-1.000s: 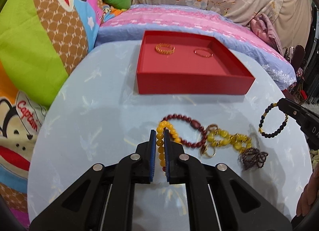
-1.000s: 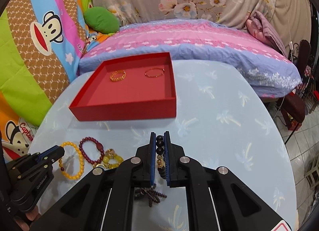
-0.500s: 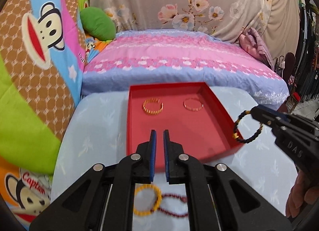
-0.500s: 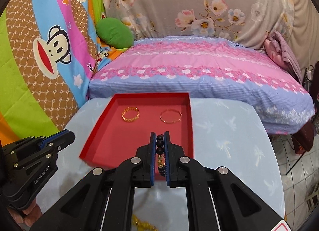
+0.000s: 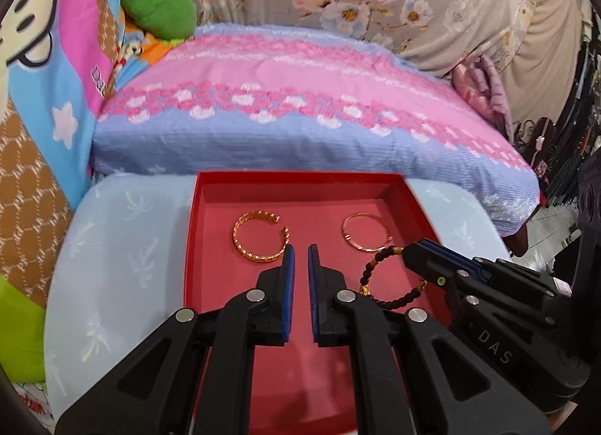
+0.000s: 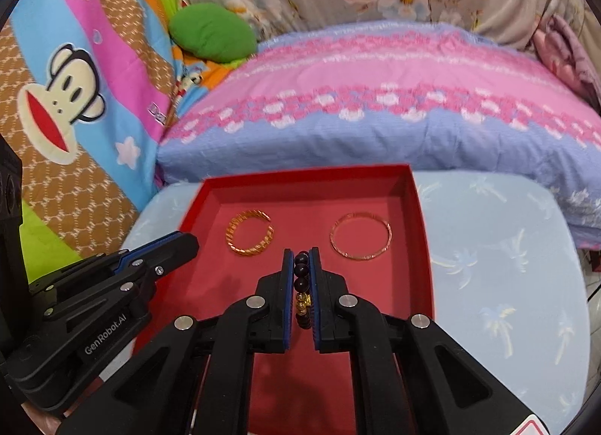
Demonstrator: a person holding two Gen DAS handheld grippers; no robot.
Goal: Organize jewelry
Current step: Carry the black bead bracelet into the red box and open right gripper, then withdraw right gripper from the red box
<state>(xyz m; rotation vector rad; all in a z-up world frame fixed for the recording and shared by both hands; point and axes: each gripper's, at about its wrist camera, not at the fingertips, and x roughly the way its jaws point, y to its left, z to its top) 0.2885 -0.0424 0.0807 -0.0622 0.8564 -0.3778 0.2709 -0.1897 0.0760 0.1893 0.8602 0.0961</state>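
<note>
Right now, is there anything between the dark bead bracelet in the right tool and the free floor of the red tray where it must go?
Nothing visible blocks it. The dark bead bracelet hangs from the right tool over the red tray. The twisted gold bangle and thin gold bangle lie farther back; the floor below looks bare.

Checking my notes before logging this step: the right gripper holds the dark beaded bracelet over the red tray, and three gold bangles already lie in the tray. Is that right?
Not quite: only two gold bangles lie in the red tray, a twisted open bangle and a thin closed bangle. The right wrist view shows this. The rest stands: the right gripper holds the dark beaded bracelet over the tray.
</note>
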